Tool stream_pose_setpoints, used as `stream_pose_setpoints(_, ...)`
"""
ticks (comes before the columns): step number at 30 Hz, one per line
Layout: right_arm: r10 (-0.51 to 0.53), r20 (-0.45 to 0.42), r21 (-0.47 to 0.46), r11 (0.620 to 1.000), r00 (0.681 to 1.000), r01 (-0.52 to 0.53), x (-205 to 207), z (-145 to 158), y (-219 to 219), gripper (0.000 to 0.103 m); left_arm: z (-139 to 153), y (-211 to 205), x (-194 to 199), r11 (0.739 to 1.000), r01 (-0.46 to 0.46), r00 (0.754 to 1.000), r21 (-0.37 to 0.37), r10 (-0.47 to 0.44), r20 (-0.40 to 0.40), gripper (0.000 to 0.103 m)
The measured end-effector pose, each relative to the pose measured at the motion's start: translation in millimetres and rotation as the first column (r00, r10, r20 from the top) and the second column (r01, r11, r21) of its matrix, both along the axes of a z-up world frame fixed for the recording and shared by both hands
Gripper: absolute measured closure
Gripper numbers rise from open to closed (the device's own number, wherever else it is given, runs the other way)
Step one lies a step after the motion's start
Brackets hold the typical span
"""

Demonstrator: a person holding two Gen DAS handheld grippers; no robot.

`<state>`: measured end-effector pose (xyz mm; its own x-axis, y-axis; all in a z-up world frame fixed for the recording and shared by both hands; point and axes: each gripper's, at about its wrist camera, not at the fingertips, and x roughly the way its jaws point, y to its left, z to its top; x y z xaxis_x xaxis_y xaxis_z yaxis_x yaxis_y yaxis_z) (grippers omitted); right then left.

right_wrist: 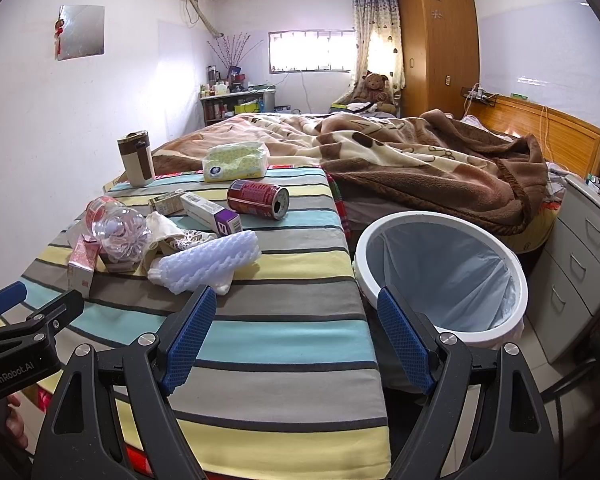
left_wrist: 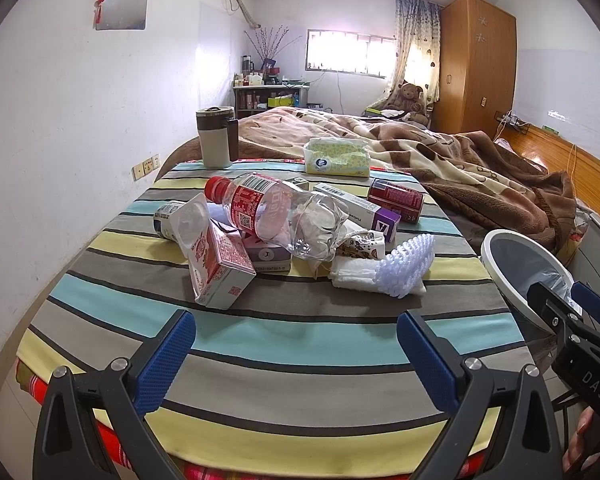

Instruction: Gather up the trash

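A heap of trash lies on the striped table (left_wrist: 300, 336): a crushed clear bottle (left_wrist: 276, 212) with a red cap, a pink carton (left_wrist: 220, 268), a yogurt cup (left_wrist: 180, 220), a purple-ended box (left_wrist: 360, 208), a red can (left_wrist: 396, 198), white foam netting (left_wrist: 404, 266) and crumpled tissue. In the right wrist view I see the bottle (right_wrist: 116, 228), the can (right_wrist: 258, 199), the netting (right_wrist: 208, 262) and the white bin (right_wrist: 440, 272) with a blue liner beside the table. My left gripper (left_wrist: 296, 344) is open and empty, short of the heap. My right gripper (right_wrist: 296, 336) is open and empty over the table's right edge.
A brown and beige mug (left_wrist: 216, 138) and a tissue pack (left_wrist: 338, 157) stand at the table's far end. A bed with a brown blanket (right_wrist: 420, 160) lies behind. Grey drawers (right_wrist: 580, 256) stand right of the bin. The bin's rim also shows in the left wrist view (left_wrist: 500, 272).
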<state>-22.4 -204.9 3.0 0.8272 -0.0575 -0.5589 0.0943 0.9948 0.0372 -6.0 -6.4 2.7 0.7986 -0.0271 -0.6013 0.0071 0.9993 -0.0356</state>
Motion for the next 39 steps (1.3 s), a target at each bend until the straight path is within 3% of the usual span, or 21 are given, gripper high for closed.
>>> stream_pose_setpoints(19, 0.036, -0.020, 0.009, 0.999, 0.999, -0.036, 18.3, -5.4, 1.0, 0.019, -0.9, 15.8, 18.5, 0.999, 0.012, 1.000, -0.030, -0.013, -0.025, 0.001)
stream_pose_setpoints(29, 0.112, -0.075, 0.056, 0.993, 0.991, -0.108, 53.7, -15.3, 13.5, 0.019, 12.0, 48.8, 57.6, 0.991, 0.006, 0.999, -0.136, -0.011, -0.032, 0.001)
stream_pose_setpoints(33, 0.124, -0.105, 0.069, 0.991, 0.987, -0.117, 68.2, -20.2, 18.8, 0.019, 16.9, 53.5, 79.4, 0.991, 0.007, 0.999, -0.136, -0.014, -0.050, 0.001)
stream_pose_setpoints(39, 0.138, -0.135, 0.099, 0.987, 0.981, -0.125, 87.8, -21.9, 25.5, 0.019, 22.0, 64.8, 110.9, 0.974, -0.020, 0.998, -0.226, 0.004, -0.070, 0.001)
